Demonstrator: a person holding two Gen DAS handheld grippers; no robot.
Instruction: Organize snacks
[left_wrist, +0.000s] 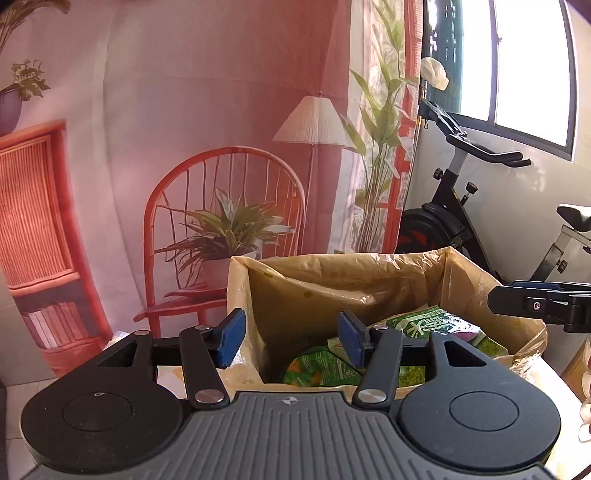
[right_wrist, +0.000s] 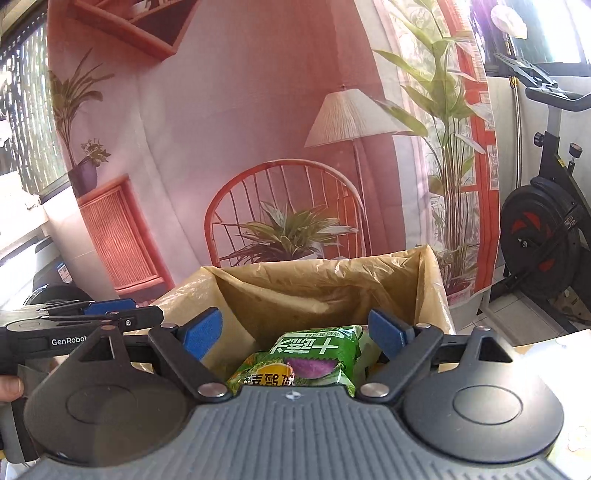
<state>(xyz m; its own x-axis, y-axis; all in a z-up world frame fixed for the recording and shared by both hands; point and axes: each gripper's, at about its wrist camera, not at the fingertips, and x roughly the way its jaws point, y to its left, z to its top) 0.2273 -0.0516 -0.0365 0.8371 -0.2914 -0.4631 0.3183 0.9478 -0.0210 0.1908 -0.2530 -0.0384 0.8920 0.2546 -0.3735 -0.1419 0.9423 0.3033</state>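
from my left wrist, an exercise bike (left_wrist: 461, 206) stood right of the printed backdrop (left_wrist: 221, 147). my left gripper (left_wrist: 291, 338) hung spread and empty over the lined box (left_wrist: 369, 284), green snack bags (left_wrist: 439, 325) lying inside beyond the blue pads.

from my right wrist, my right gripper (right_wrist: 295, 334) was spread too, a green snack bag (right_wrist: 314, 354) lying below, unpinched; only here a thumb (right_wrist: 11, 386) showed.

Bright daylight pours in from the window (left_wrist: 532, 66) at two o'clock in the left wrist view, and it glares white. A pink haze washes over the backdrop (right_wrist: 258, 110) in both views. Straight lines bend near the edges. The box (left_wrist: 369, 280) inside looks shady. Nothing looks blurry.
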